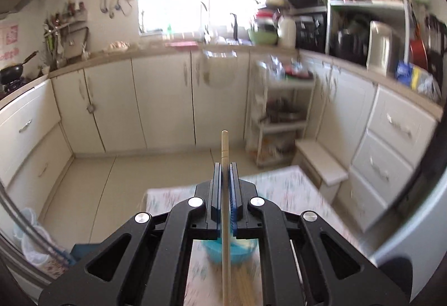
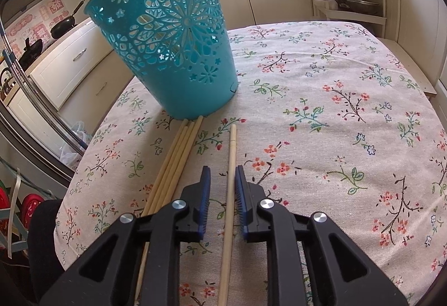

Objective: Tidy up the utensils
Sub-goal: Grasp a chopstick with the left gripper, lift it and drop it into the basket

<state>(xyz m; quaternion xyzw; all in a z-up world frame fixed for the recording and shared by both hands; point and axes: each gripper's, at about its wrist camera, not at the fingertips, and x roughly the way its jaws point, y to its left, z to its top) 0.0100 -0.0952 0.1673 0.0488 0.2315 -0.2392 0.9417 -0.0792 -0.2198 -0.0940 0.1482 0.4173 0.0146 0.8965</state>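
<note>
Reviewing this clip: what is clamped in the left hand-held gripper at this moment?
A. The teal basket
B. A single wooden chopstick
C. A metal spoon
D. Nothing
B. In the left wrist view the left hand-held gripper has its blue pads pressed on a single wooden chopstick that sticks out past the fingertips, held above the teal basket and the flowered tablecloth.
</note>
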